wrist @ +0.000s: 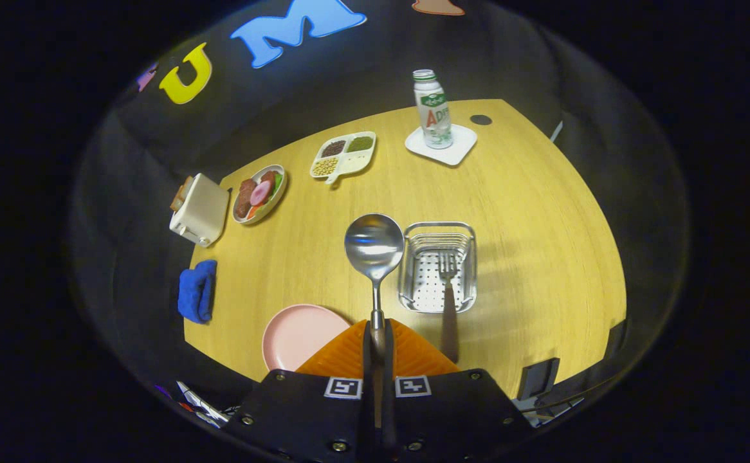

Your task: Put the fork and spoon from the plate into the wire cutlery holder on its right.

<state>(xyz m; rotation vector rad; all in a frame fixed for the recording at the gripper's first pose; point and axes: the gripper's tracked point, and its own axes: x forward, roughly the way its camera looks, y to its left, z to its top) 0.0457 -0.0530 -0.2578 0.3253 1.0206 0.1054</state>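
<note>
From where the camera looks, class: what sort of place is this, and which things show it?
Likely a mock dining setup in a booth: a wooden table with a toaster, a plate of food and a wire cutlery holder. The tool is shut on a spoon.

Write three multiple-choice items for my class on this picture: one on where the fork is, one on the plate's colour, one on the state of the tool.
1. Where is the fork?
A. On the plate
B. In the wire cutlery holder, handle over its near rim
C. Beside the toaster

2. What colour is the plate?
A. Pink
B. Green
C. Black

3. What is the tool doing?
A. Open, holding nothing
B. Shut on the fork
C. Shut on the spoon

Answers:
1 B, its tines lie on the holder's perforated floor.
2 A, the plate beside the fingers is pink.
3 C, both fingers press on the spoon's handle, bowl pointing ahead.
</note>
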